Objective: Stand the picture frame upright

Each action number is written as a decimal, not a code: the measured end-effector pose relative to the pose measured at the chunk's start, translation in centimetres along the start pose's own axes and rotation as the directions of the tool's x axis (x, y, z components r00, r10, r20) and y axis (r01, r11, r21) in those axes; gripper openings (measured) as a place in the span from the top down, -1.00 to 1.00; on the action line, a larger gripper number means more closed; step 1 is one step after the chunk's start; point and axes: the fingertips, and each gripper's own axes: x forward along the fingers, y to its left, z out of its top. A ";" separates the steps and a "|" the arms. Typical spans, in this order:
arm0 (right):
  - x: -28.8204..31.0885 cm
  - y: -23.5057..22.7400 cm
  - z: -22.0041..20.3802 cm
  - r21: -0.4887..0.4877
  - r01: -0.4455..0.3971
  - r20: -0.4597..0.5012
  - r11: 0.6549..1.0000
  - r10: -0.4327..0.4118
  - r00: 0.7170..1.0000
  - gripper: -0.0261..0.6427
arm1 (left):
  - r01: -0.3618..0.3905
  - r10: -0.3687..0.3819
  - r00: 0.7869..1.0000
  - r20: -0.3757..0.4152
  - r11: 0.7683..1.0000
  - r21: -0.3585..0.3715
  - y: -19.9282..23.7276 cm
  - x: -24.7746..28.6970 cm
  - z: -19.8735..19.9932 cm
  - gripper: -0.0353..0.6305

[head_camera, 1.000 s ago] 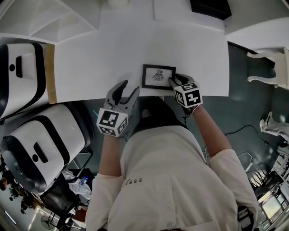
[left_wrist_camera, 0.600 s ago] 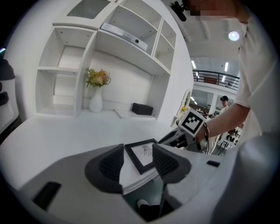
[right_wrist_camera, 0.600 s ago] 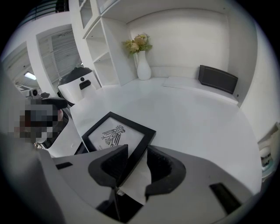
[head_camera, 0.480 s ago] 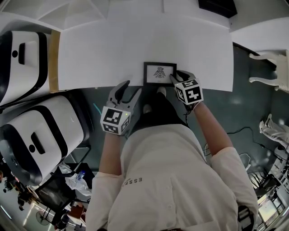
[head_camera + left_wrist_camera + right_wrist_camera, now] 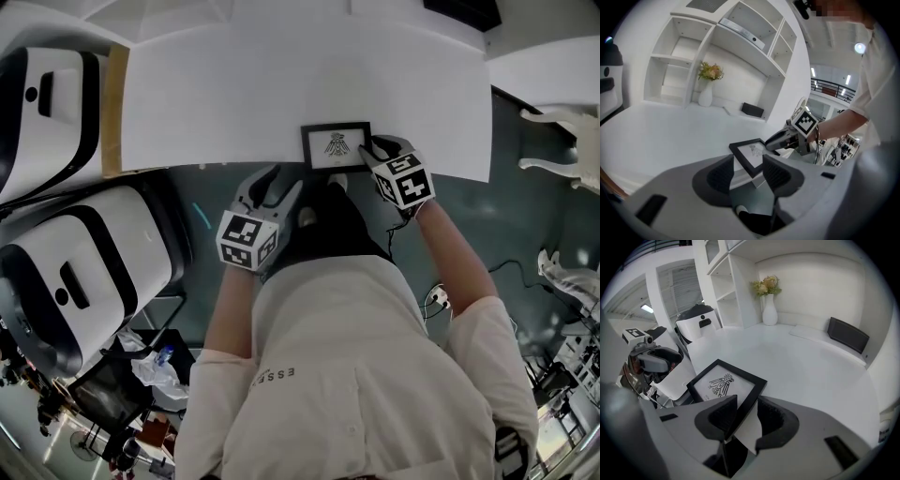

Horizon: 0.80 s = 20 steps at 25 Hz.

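Observation:
The black picture frame (image 5: 336,144) with a bird drawing lies at the near edge of the white table (image 5: 281,84), its near corner over the edge. My right gripper (image 5: 375,148) is shut on the frame's right edge; in the right gripper view the black rim (image 5: 724,383) runs between the pads of that gripper (image 5: 747,411). My left gripper (image 5: 272,183) hangs open just off the table's near edge, left of the frame. Nothing is between its fingers (image 5: 749,171); the frame (image 5: 751,152) shows beyond them, with the right gripper (image 5: 780,139) on its far side.
Two large white-and-black machines (image 5: 84,272) (image 5: 37,103) stand at the left. A wooden strip (image 5: 111,112) borders the table's left end. A white shelf with a flower vase (image 5: 707,93) and a black box (image 5: 848,336) lie beyond. A white chair (image 5: 562,141) stands at the right.
The frame has slid to the table's near edge with the right gripper on it. The left gripper has moved forward and rightward, closer to the frame.

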 end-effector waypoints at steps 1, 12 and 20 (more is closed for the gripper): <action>0.0 0.0 -0.1 -0.008 -0.005 -0.003 1.000 0.005 1.000 0.49 | 0.008 -0.008 1.000 -0.006 1.000 -0.013 -0.1 0.2 -0.3 0.33; -0.8 0.1 -1.1 -0.086 -0.045 -0.026 0.995 0.043 0.999 0.49 | 0.111 -0.139 0.985 -0.101 0.965 -0.237 -1.6 3.7 -3.6 0.39; -0.9 0.0 -1.0 -0.118 -0.080 -0.030 0.990 0.077 0.997 0.48 | 0.155 -0.218 0.974 -0.057 0.830 -0.535 -1.4 5.8 -4.3 0.44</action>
